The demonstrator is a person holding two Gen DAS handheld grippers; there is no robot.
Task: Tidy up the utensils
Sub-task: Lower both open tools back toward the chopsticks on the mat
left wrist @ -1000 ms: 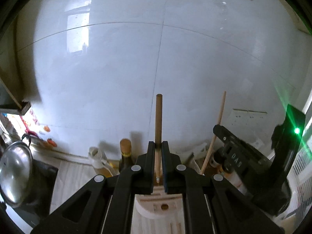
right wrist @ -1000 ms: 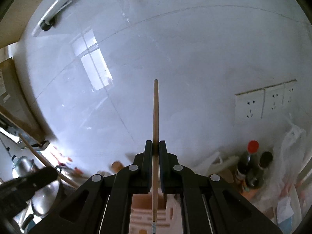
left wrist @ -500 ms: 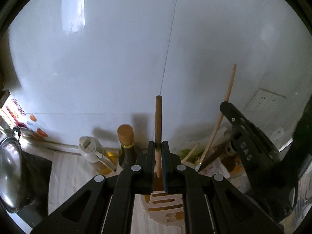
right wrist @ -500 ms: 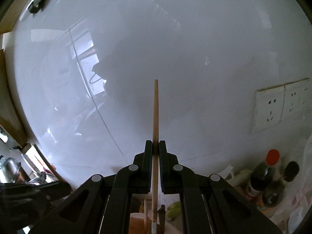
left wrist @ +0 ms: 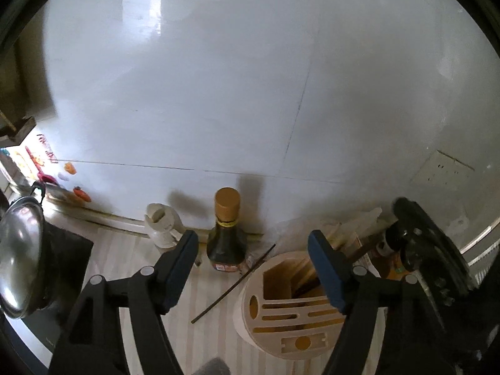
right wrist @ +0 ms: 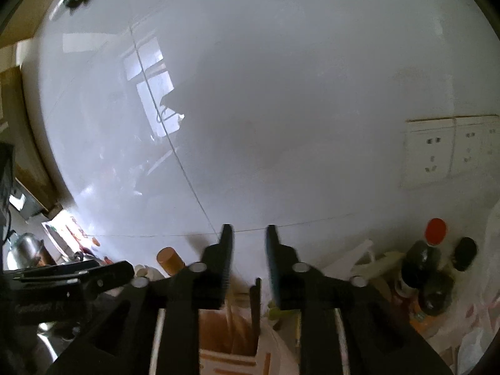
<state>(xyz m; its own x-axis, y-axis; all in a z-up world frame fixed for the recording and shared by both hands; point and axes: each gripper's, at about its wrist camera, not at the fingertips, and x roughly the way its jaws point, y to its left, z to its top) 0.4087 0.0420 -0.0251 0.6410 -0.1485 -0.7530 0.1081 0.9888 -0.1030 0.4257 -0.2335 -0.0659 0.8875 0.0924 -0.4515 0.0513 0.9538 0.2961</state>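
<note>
Fingers first: my left gripper (left wrist: 253, 261) has its jaws spread wide with nothing between them, and my right gripper (right wrist: 248, 257) is parted too, narrower, also carrying nothing. Right under the right-hand finger of the left gripper sits the wooden utensil holder (left wrist: 289, 307), round, with slots cut in its top and one deep open compartment. In the right wrist view, directly below the gap between my fingers, I see two sticks standing in that compartment: a pale chopstick (right wrist: 230, 314) and a dark chopstick (right wrist: 255, 304), both upright and leaning a little. So I judge those two are home.

Between the left gripper's fingers, lying flat on the striped counter (left wrist: 215, 328) just beside the holder's left wall, there's one thin dark stick (left wrist: 232, 284) not yet put away. That looks like the piece left for me, though I can't tell from here whether it touches the holder.

Farther out, past the fingertips, a dark sauce bottle (left wrist: 226, 234) with a tan cap stands against the white wall (left wrist: 250, 93), a pale jug (left wrist: 162, 226) to its left. Beyond the left finger sits a steel pot lid (left wrist: 20, 256).
</note>
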